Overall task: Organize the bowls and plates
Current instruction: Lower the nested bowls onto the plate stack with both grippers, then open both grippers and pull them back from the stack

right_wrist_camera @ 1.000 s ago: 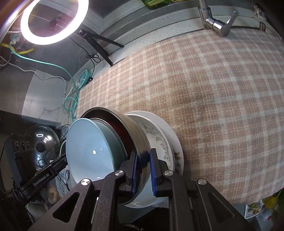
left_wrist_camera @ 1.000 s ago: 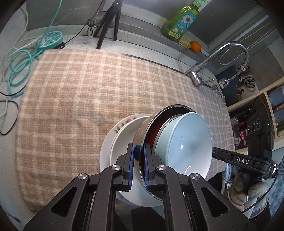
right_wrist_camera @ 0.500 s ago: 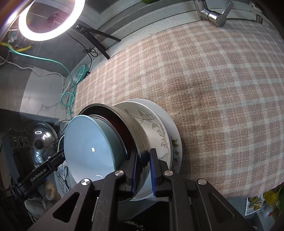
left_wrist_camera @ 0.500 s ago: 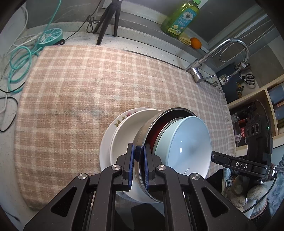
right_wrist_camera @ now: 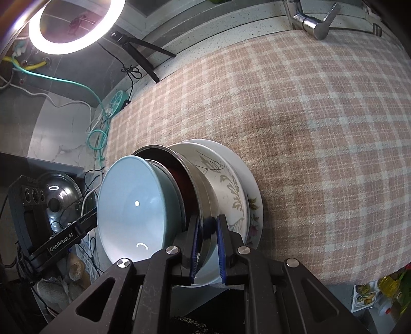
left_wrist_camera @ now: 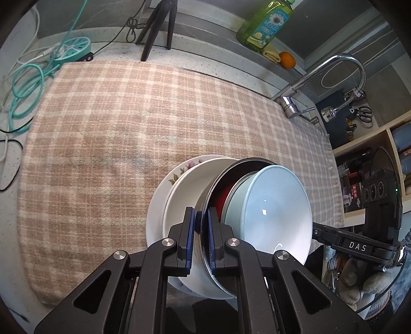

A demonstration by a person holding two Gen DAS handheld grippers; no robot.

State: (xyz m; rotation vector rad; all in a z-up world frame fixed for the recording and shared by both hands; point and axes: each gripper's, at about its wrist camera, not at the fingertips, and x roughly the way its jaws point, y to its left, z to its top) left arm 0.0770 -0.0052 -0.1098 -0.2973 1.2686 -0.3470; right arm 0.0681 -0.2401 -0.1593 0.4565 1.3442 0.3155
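Directly ahead of both grippers sits a nested stack of dishes, tilted on edge above the near side of the pink-and-cream checked cloth [left_wrist_camera: 123, 133] that covers the counter. The left gripper [left_wrist_camera: 201, 231] is clenched on the rim of the dark steel bowl with a red inside [left_wrist_camera: 221, 190], one blue-padded finger outside the wall and one inside. The right gripper [right_wrist_camera: 207, 246] is clamped on the same steel rim at the opposite side. Nested inside that bowl is a pale blue ceramic bowl [left_wrist_camera: 272, 213], its hollow facing away from the cloth. Behind the steel bowl lie a white bowl with a grey leaf pattern [right_wrist_camera: 226, 185] and, against it, a white flat plate with pink flowers on its rim [right_wrist_camera: 254, 205], nearest the cloth.

From the left wrist the leaf pattern is hidden and only a plain white underside shows; that view takes in a curved chrome tap [left_wrist_camera: 331, 74], a green bottle of dish soap [left_wrist_camera: 267, 23] and an orange fruit [left_wrist_camera: 287, 59]. From the right wrist the leaf pattern is plain, along with a lit ring lamp [right_wrist_camera: 74, 23] and a steel pot lid [right_wrist_camera: 57, 195]
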